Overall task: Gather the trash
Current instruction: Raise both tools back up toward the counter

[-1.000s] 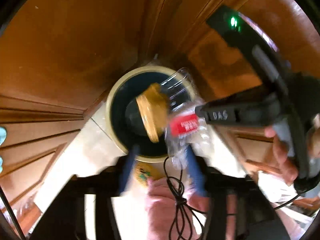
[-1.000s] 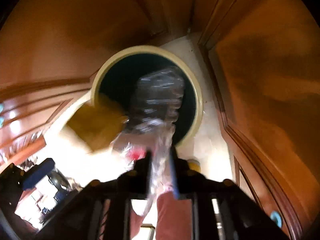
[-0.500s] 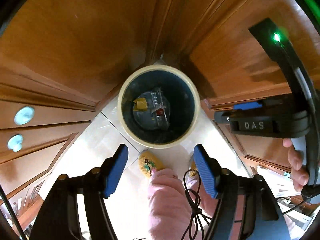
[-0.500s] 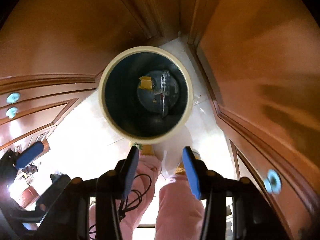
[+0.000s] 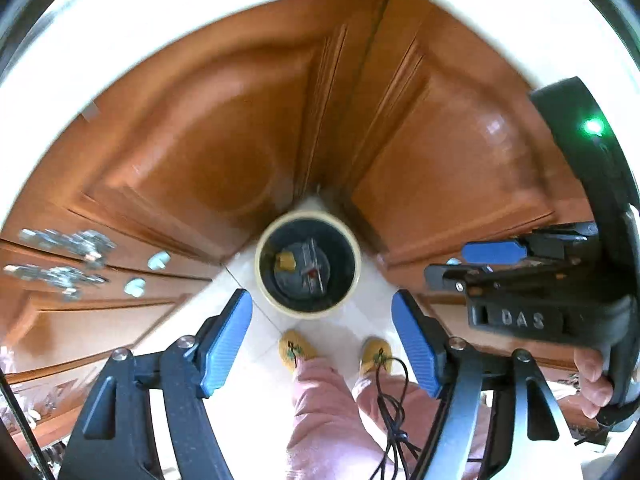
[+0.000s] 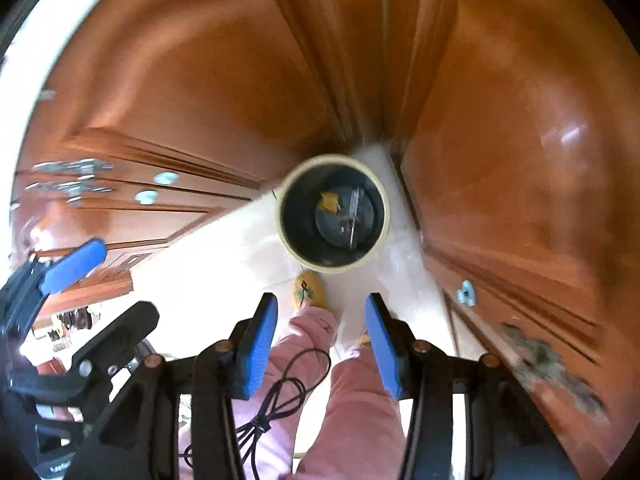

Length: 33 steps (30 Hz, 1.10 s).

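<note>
- Both tools point down at the trash bin [image 5: 308, 267] and hold nothing: the left tool [image 5: 322, 340] is opening, its blue pads wide with only floor between them; the right tool [image 6: 321, 344] stands part open, equally bare.
- The bin stands on the pale floor in the corner where two wooden cabinet doors [image 5: 208, 152] meet, just ahead of the person's yellow slippers [image 5: 294, 350].
- Inside the bin, at the bottom, lie a yellow scrap [image 6: 330, 201] and a clear plastic wrapper [image 6: 352, 216] with a red mark, side by side.
- Risk, as I judge it: the loose black cable [image 6: 280, 396] dangling by the pink-clad legs could snag a tool or foot.
- The bin is light-looking; a slipper nudge might tip it and spill the trash.
</note>
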{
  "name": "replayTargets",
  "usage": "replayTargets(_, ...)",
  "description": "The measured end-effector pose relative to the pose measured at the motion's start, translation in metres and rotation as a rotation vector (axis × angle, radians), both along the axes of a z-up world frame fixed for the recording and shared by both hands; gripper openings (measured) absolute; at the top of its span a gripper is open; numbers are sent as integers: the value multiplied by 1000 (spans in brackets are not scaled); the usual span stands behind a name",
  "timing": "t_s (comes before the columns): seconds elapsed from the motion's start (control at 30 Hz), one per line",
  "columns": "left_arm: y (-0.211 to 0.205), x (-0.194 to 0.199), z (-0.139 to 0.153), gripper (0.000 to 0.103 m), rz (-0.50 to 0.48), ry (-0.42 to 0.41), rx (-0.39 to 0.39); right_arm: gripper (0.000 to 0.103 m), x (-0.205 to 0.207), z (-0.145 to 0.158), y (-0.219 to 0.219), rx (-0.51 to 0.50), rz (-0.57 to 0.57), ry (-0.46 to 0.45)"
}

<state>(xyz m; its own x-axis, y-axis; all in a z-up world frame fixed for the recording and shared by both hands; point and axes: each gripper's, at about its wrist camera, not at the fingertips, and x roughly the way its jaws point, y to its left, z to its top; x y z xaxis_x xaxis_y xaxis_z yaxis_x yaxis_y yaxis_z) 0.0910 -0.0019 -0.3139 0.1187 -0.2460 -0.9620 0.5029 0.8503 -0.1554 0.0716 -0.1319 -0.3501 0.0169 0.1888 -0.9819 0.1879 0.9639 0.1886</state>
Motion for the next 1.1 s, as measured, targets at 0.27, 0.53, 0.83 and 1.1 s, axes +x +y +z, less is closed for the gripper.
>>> replayTargets(0.27,1,-12,118,75,15,-185,-50,46,-19,119,-13,-25,4,-193)
replayTargets(0.53,5,-5,192,86,81,-316,-120,46,-25,195,-27,-52,-17,-371)
replayTargets(0.83,4,36,252,90,113,-438,-174,46,1,269,-27,-123,-41,-535)
replayTargets(1.1,4,100,280,90,135,-498,-147,46,44,303,-33,-239,-89,-630)
